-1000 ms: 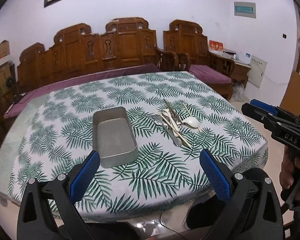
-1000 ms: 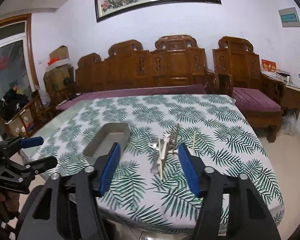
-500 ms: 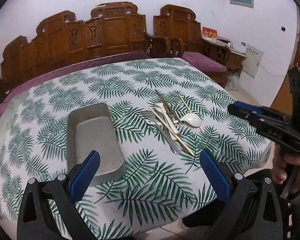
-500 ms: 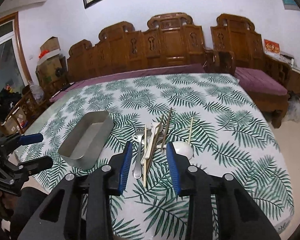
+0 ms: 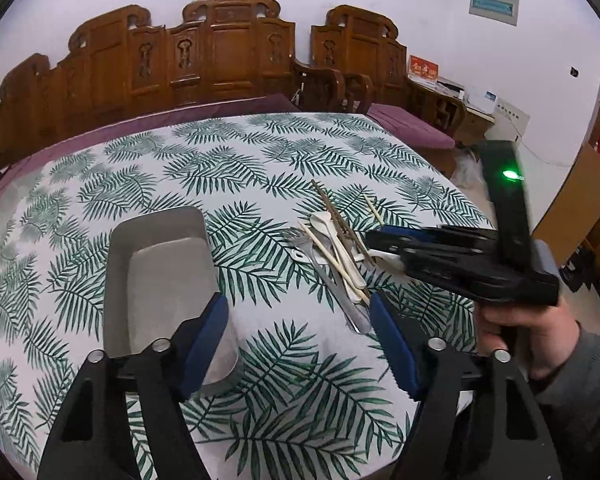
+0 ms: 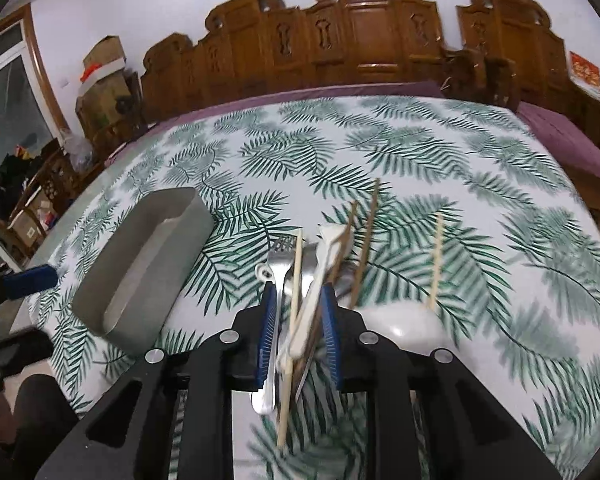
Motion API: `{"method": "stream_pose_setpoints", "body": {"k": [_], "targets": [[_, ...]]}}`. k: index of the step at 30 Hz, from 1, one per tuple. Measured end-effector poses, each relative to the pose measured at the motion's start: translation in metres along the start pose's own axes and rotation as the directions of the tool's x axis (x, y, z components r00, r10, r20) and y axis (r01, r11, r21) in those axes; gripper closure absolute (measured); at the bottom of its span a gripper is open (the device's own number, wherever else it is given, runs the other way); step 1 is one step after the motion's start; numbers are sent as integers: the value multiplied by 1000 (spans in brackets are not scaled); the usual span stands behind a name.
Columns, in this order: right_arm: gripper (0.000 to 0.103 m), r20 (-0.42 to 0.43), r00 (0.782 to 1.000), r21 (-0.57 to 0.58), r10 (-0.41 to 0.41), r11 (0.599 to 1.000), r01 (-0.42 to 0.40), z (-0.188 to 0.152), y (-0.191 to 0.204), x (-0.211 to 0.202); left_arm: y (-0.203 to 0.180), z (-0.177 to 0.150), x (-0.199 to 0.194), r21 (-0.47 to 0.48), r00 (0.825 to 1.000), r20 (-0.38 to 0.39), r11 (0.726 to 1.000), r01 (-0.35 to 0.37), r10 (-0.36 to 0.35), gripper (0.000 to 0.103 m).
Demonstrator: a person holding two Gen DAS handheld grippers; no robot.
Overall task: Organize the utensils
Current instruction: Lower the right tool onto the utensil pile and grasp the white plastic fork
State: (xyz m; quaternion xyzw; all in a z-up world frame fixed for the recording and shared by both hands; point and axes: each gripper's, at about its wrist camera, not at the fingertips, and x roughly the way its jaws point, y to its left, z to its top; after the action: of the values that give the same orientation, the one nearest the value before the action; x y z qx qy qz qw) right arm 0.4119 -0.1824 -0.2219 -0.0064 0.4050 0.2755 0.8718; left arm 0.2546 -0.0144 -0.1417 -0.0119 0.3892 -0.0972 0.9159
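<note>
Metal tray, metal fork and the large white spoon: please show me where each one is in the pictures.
metal tray (image 5: 160, 276), left wrist view, on its bare inner floor.
metal fork (image 6: 281, 246), right wrist view, on its tines.
large white spoon (image 6: 404, 324), right wrist view, on its bowl.

Leaf-print tablecloth (image 5: 228, 184), carved wooden bench (image 5: 204, 60), purple cushion (image 6: 568, 140), cardboard boxes (image 6: 104, 64)

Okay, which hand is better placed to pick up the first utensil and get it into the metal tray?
The right. The right gripper is already down over the utensil pile, jaws closing with several handles between them. The left gripper hangs over bare tablecloth by the metal tray, closing on nothing.
</note>
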Motion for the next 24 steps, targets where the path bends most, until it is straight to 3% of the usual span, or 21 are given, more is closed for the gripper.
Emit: {"method": "stream_pose_setpoints", "body": {"k": [10, 16, 17, 24], "targets": [[88, -111, 992, -39, -60, 998, 57, 10, -6, 59, 6, -3, 19, -10, 1000, -31, 1000, 3, -3, 40], [95, -119, 991, -19, -63, 998, 61, 9, -14, 59, 1, -5, 24, 8, 999, -44, 1000, 10, -10, 40], [102, -121, 990, -21, -65, 998, 63, 9, -15, 59, 0, -5, 25, 12, 999, -46, 1000, 8, -8, 40], [103, -100, 994, -4, -46, 999, 46, 7, -27, 44, -9, 3, 41, 42, 998, -63, 999, -22, 24, 40]]}}
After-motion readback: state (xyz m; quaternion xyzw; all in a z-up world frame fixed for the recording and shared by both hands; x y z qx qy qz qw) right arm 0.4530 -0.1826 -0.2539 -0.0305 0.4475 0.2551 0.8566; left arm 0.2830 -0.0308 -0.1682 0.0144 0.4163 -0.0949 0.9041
